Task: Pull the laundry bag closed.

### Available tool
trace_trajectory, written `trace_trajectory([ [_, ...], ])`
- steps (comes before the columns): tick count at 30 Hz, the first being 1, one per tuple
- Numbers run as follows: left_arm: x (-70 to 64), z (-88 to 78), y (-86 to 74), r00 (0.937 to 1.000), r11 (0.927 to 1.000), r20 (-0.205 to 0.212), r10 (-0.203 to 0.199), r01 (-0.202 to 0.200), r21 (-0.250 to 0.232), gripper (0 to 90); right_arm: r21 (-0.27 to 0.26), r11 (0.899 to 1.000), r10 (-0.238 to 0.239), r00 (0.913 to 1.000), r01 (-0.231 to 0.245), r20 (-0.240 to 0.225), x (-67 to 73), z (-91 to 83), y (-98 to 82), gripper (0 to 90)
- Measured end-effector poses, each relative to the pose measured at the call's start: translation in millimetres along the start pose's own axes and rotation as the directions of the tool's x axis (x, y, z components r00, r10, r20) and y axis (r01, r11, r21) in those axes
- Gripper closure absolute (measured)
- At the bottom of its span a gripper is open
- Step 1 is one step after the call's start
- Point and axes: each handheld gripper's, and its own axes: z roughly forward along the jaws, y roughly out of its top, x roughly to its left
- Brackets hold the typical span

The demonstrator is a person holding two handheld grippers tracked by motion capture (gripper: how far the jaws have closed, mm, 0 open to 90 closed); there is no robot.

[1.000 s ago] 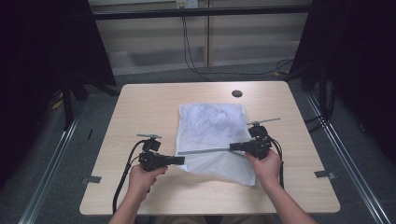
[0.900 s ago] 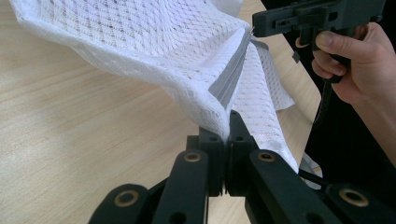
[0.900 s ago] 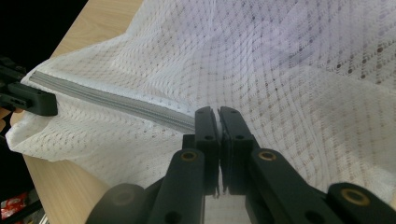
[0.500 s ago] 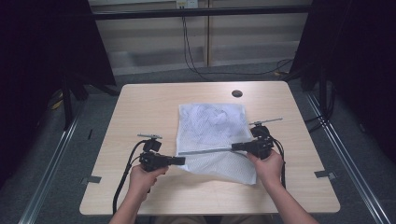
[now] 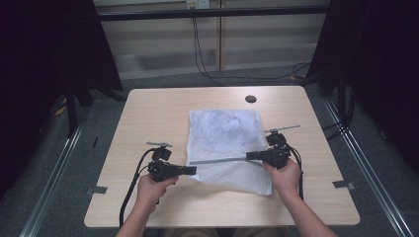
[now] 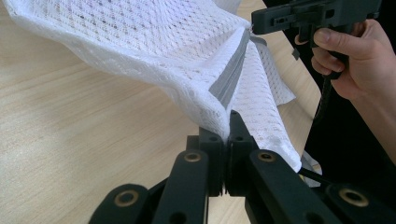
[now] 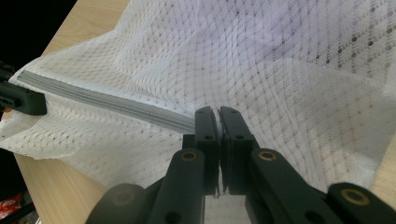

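A: Both jaws clamped on the mesh laundry bag [image 5: 225, 143] mid-surface: left gripper [image 5: 190, 171] and right gripper [image 5: 249, 156] at the grey zipper's [image 5: 217, 160] ends.
B: Keep it taut; slide evenly, or the mesh bunches.

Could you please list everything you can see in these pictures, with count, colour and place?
mesh bag: one, white, flat on the middle of the table, its near part lifted between the two grippers
zip: one, grey, along the bag, stretched from one gripper to the other
table: one, light wood, centre of the high view
hole: one, dark and round, in the tabletop near its far edge
wall cables: a few, black, hanging behind the table
left gripper: one, black, shut on the bag at the zip's end
right gripper: one, black, shut on the zip at its other end
hands: two, each holding a gripper at the near side of the table
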Motion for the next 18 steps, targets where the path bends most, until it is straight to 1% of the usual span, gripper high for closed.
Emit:
trace_trajectory([
  [2, -0.5, 0.4, 0.0, 1.0000, 1.0000, 0.002, -0.005, 0.005, 0.001, 88.9, 0.000, 1.000, 0.003, 1.0000, -0.003, 0.002, 0.0, 0.2, 0.2, 86.8],
  [8, -0.9, 0.5, 0.6, 1.0000, 1.0000, 0.003, 0.004, -0.004, 0.001, 88.9, 0.000, 1.000, -0.004, 0.9999, 0.004, 0.015, 0.2, -0.1, 0.6, 86.9],
  [10, -1.5, 0.3, 0.3, 1.0000, 1.0000, 0.007, -0.005, 0.005, 0.001, 88.9, 0.000, 1.000, -0.001, 0.9998, 0.001, 0.018, -0.1, -0.4, 0.6, 86.9],
  [11, -1.3, 0.2, 0.3, 1.0000, 1.0000, 0.007, -0.004, 0.004, 0.003, 88.9, 0.003, 1.000, -0.001, 0.9998, 0.001, 0.021, -0.5, -0.5, 0.6, 86.9],
  [12, -0.7, 0.2, 0.4, 1.0000, 1.0000, 0.001, 0.006, -0.006, 0.005, 89.0, 0.001, 1.000, 0.003, 0.9998, -0.003, 0.017, -1.1, -0.6, 0.4, 86.9],
  [18, -1.0, 0.5, 0.5, 1.0000, 1.0000, 0.001, 0.008, -0.008, 0.005, 89.0, 0.005, 1.000, 0.004, 0.9998, -0.004, 0.021, -1.1, -1.0, 0.8, 86.9],
])
